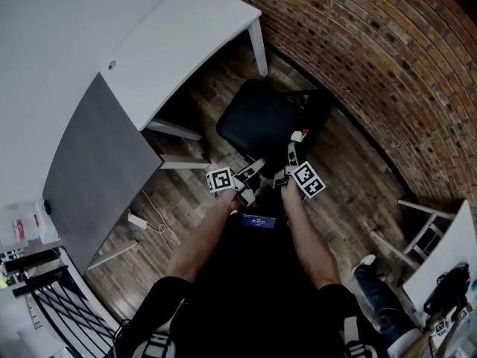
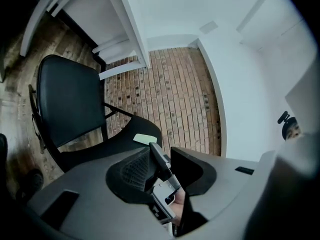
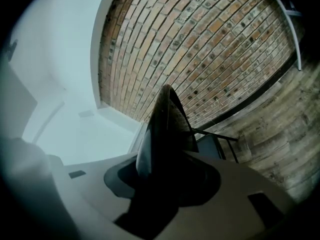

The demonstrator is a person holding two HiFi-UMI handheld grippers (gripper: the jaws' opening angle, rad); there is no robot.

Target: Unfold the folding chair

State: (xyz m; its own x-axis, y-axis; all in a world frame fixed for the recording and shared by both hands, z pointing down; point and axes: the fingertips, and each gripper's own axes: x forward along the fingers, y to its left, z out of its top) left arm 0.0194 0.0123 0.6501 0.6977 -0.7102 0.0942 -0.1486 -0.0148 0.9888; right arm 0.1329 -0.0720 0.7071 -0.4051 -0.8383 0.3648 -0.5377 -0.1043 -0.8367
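Note:
The black folding chair (image 1: 264,118) stands on the wood floor between the white desk and the brick wall. Its seat lies towards the desk and its padded backrest (image 1: 317,114), with a pale label, rises nearest me. Both grippers meet at the chair's near edge. My left gripper (image 1: 250,176) is to the left, my right gripper (image 1: 289,162) to the right. In the left gripper view the backrest (image 2: 115,144) runs into the left gripper (image 2: 160,169), whose jaws hold a dark bar. In the right gripper view a black padded edge (image 3: 167,129) fills the right gripper (image 3: 165,169).
A white desk (image 1: 179,43) and a grey panel (image 1: 97,170) stand at the left, with a white cable and adapter (image 1: 138,220) on the floor. The brick wall (image 1: 373,58) curves behind. Another white table's legs (image 1: 417,230) and a leg in jeans (image 1: 376,286) are at the right.

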